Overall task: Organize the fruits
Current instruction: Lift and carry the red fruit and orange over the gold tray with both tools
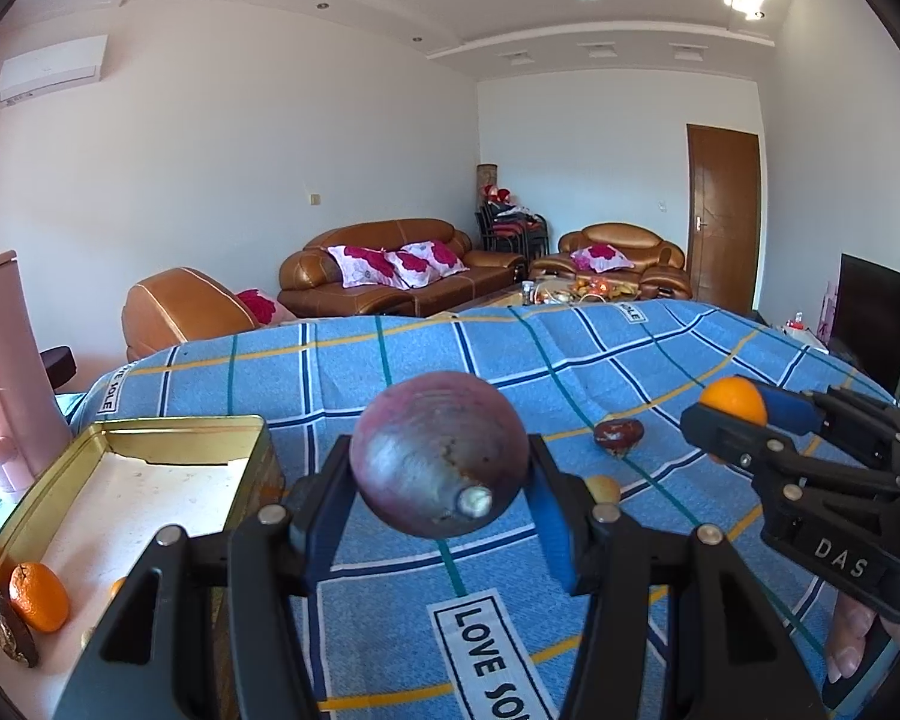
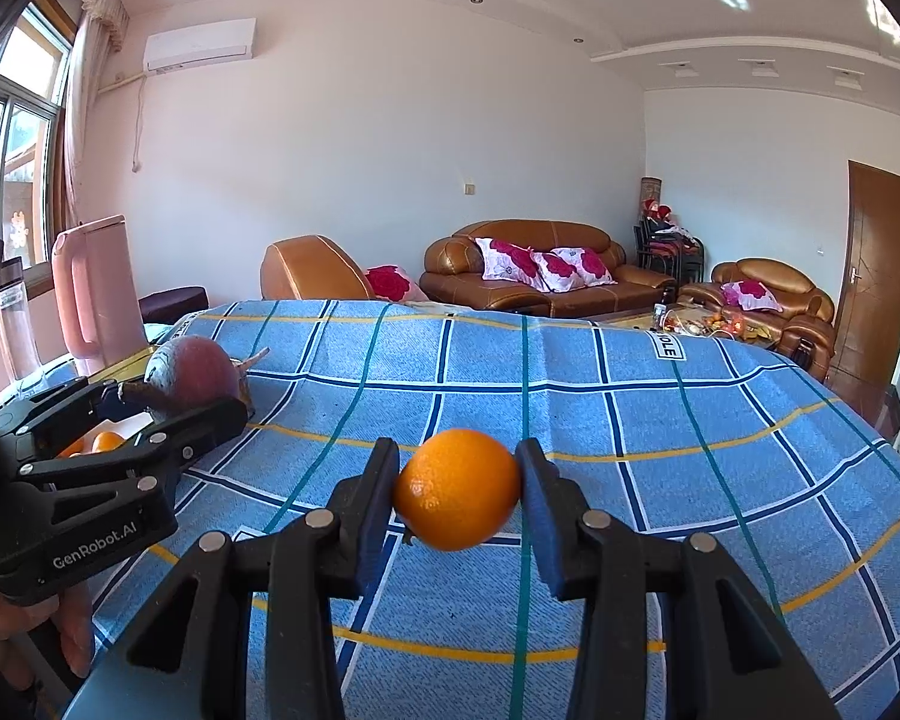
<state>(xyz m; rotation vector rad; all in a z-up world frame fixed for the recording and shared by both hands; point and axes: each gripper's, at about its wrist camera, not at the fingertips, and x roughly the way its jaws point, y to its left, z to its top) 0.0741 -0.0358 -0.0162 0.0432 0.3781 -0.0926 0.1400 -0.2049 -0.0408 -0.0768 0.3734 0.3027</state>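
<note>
Purple fruit (image 1: 441,456) (passion fruit or similar, hard to say through the fisheye) is riding clamped in the left gripper (image 1: 441,468), hanging in the air just right of the gold tin (image 1: 150,426). Orange (image 2: 457,489) is sitting pinched in the right gripper (image 2: 457,492), further right of the tin, above the blue checked cloth (image 2: 630,396).

Handling guess: both are looking round, smooth and light; the rind is probably giving little, so they're likely to roll or squirt out if squeezed off-centre. Pads are biting across the widest part on both, which looks right.

Inside the tin: another orange (image 1: 39,597) and a dark wrapped piece (image 1: 6,630) are lying at the near end. Right of the tin on the cloth, a dark red fruit (image 1: 618,437) and a small yellowish one (image 1: 603,489) are waiting.
</note>
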